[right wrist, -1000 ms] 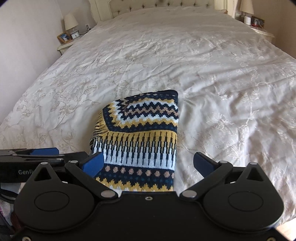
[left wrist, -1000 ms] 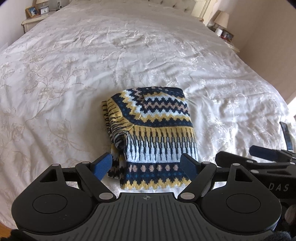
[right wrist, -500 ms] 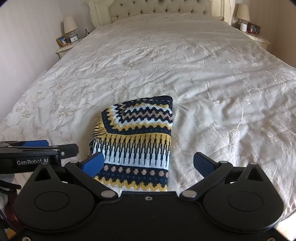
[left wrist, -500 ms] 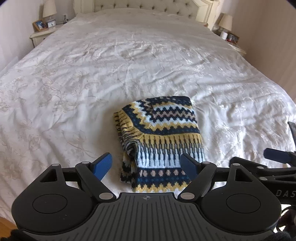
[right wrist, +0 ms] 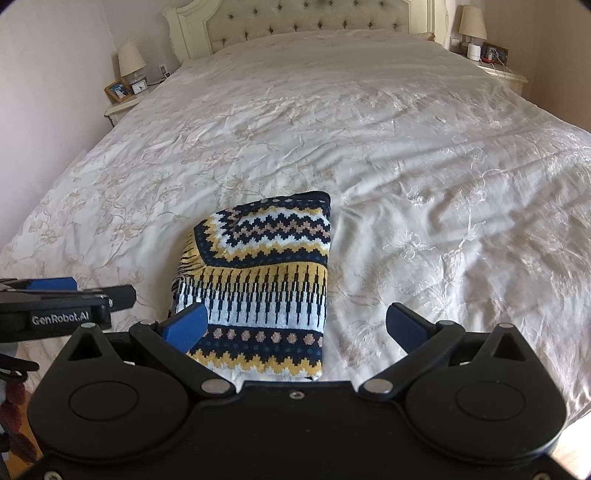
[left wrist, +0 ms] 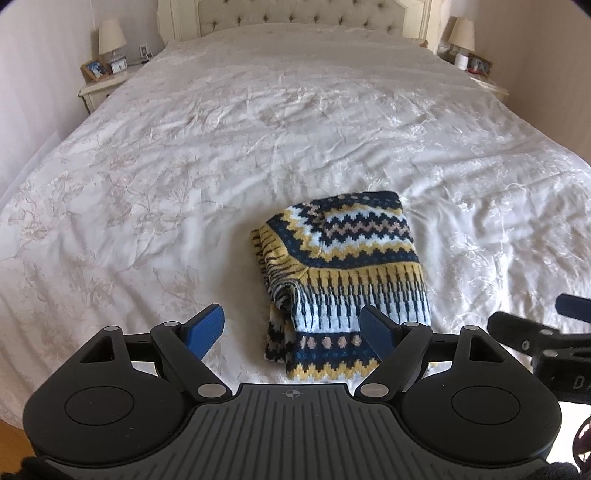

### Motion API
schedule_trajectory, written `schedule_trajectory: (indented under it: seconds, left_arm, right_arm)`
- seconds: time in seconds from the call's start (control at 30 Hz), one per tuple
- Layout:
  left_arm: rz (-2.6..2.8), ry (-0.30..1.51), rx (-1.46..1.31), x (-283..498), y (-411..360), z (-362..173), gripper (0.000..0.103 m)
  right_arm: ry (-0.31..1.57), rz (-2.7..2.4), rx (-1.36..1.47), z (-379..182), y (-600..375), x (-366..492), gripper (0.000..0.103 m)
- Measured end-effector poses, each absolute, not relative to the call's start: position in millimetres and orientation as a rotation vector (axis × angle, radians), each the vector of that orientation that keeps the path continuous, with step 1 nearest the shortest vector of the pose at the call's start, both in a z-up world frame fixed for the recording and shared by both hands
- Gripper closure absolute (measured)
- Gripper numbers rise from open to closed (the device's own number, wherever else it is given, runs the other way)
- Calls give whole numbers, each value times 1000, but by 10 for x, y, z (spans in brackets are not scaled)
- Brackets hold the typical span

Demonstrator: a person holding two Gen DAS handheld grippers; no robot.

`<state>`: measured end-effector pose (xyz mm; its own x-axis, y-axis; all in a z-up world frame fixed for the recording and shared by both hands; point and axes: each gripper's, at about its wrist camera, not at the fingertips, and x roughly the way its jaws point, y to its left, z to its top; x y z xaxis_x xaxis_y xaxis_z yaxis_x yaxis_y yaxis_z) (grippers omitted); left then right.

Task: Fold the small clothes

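Observation:
A small knitted garment [left wrist: 347, 273] with navy, yellow and white zigzag bands lies folded into a compact rectangle near the foot of the bed; it also shows in the right wrist view [right wrist: 266, 280]. My left gripper [left wrist: 293, 326] is open and empty, held above the garment's near edge. My right gripper [right wrist: 295, 325] is open and empty, above and just right of the garment. Each gripper shows at the edge of the other's view: the right gripper [left wrist: 546, 332] and the left gripper [right wrist: 62, 299].
The white embroidered bedspread [left wrist: 221, 155] covers a wide bed with a tufted headboard [right wrist: 314, 22]. Nightstands with lamps stand at both sides of the headboard [left wrist: 107, 74] [right wrist: 491, 55]. Wooden floor shows at the bed's foot.
Both grippers have pulled back and risen away from the garment, so more of the bed and the headboard shows. The garment lies unmoved.

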<state>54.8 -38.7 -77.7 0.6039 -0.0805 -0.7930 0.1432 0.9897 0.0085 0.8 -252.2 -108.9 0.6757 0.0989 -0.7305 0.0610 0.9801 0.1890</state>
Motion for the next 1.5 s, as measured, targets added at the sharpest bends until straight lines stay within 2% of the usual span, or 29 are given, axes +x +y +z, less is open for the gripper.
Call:
schedule_trajectory:
  seconds: [0.57, 1.5]
  left_arm:
    - [-136, 772, 20, 337, -355, -509, 23]
    - [-128, 854, 67, 254, -377, -609, 23]
  right_arm:
    - [802, 2, 225, -1017, -2549, -161, 1]
    - [786, -14, 232, -941, -2466, -307, 1]
